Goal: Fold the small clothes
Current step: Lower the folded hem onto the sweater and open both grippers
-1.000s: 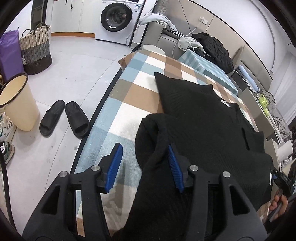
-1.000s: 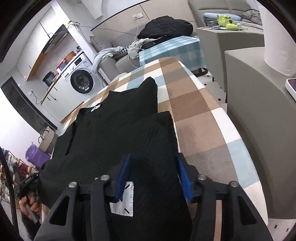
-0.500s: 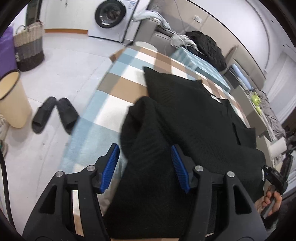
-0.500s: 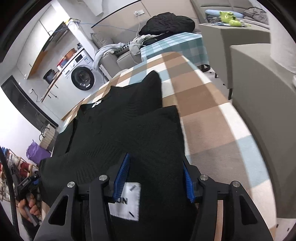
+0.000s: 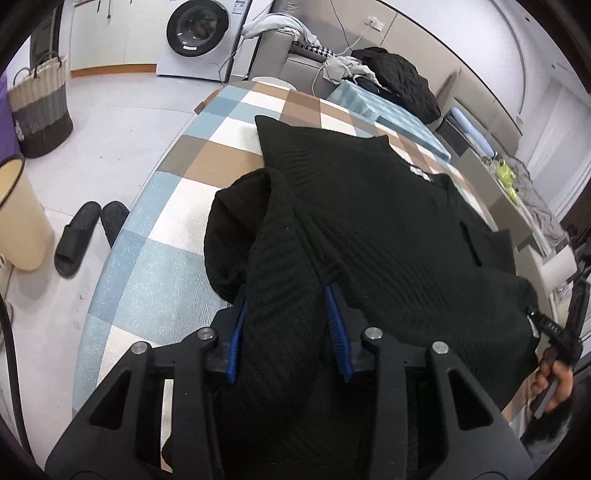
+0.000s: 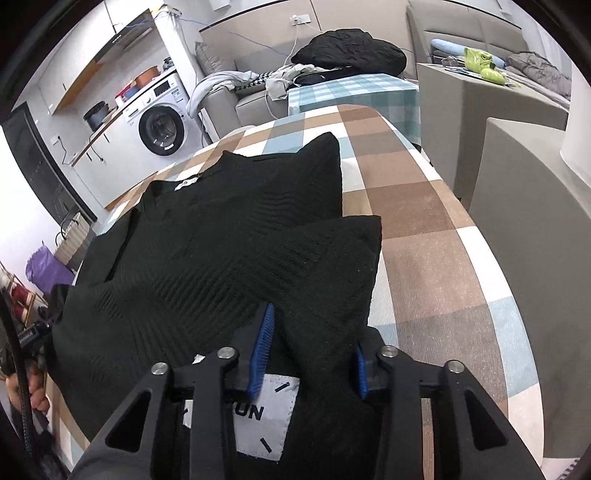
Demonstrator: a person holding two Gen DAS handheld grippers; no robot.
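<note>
Both the left gripper (image 5: pixel 286 332) and the right gripper (image 6: pixel 308 349) are closing, grasping the black knit sweater's (image 5: pixel 388 229) near hem on the checked table (image 5: pixel 159 258).

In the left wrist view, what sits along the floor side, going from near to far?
Slippers → beige bin → woven basket → washing machine.
</note>
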